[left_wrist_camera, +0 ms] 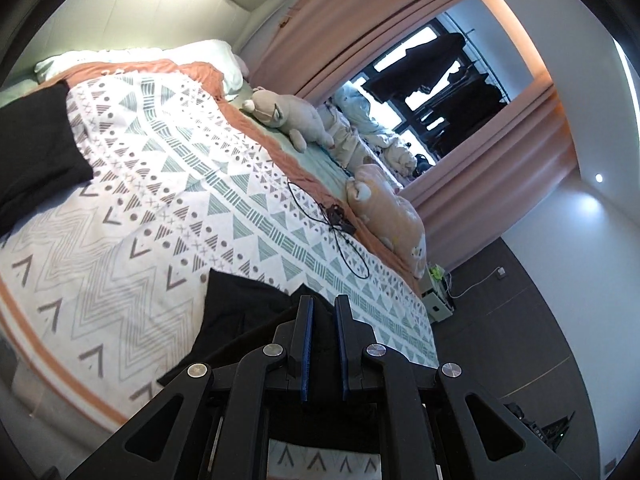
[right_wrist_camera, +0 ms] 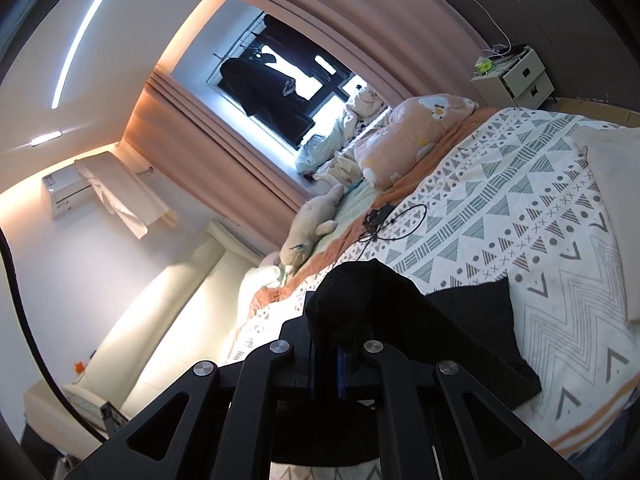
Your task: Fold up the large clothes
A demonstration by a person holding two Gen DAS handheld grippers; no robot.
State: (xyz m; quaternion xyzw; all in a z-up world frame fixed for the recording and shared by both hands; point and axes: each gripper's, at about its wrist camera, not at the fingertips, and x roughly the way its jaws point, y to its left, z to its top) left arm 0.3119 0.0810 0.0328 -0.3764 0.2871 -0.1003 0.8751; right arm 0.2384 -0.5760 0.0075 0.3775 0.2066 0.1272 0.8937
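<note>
At lower centre of the left wrist view, left gripper, blue-padded fingers drawn near each other with black garment caught between them, a narrow dark gap showing. Clamped on the cloth, by the look of it. More of that black fabric at left edge of the frame (same piece or another, cannot tell). Spread beneath, patterned bedspread, white with grey-green triangles and an orange border. A black cable looped across it right of centre. Beyond, toward upper middle, a beige plush toy; lower right of that, a peach cushion. Pink curtains framing the window at upper right.

Over in the right wrist view, lower centre, right gripper closed tight on a bunched fold of the black garment, fabric humped over the fingertips and trailing off to the right across the patterned bedspread. Black cable just above the bunch. Plush toy left of it, peach cushion toward upper centre. Bedside cabinet at upper right, pink curtains above.
</note>
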